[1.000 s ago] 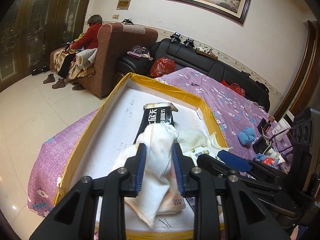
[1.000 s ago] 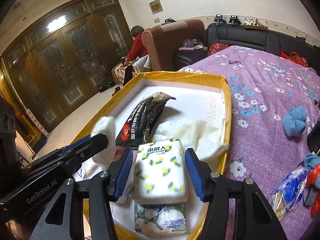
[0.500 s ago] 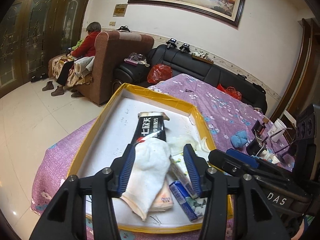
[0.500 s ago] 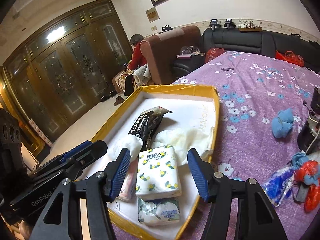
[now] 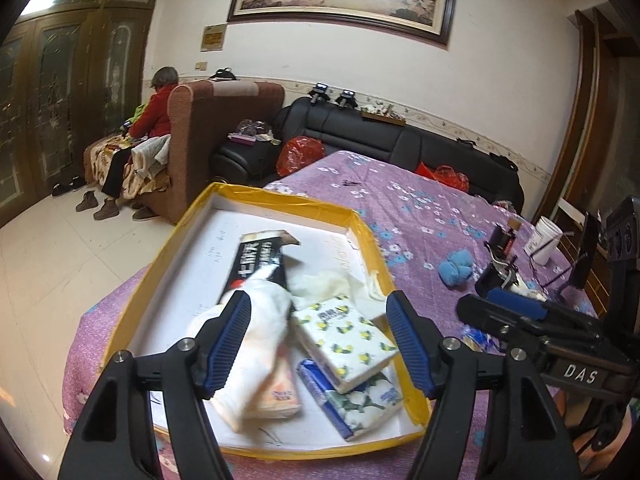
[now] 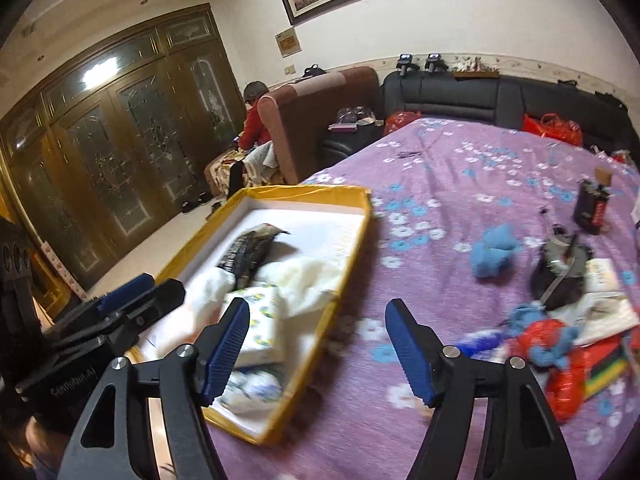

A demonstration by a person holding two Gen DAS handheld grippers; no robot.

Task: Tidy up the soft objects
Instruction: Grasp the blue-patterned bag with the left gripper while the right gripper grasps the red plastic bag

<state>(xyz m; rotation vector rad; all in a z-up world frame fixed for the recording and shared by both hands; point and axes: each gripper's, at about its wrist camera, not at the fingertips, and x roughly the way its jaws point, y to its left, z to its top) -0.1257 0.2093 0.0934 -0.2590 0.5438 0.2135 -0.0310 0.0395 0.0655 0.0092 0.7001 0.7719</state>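
A yellow-rimmed white tray [image 5: 288, 200] sits on the purple flowered cloth. In it lie a white cloth [image 5: 260, 332], a lemon-print tissue pack [image 5: 348, 338], a black packet [image 5: 260, 264], a blue flowered pack [image 5: 360, 400] and an orange pack [image 5: 280, 394]. My left gripper [image 5: 318, 312] hovers over the tray's near end, jaws opening, with the white cloth below and free of the pads. My right gripper [image 6: 318, 316] hangs over the tray's right rim [image 6: 344, 288], jaws opening with nothing between them. The lemon-print pack [image 6: 264, 320] lies just left of its left finger.
A blue plush toy [image 6: 494, 250] lies on the purple cloth [image 6: 440, 168] right of the tray. Further right is clutter: red and blue soft things [image 6: 548, 340], a dark pouch [image 6: 560, 276], a black bottle [image 6: 592, 208]. A black sofa [image 5: 400, 144] stands behind, and a person [image 5: 154, 116] sits far left.
The left gripper let go of the white cloth and the right let go of the lemon-print pack; both now lie in the tray. Both grippers drew back and up, the right swinging rightward.
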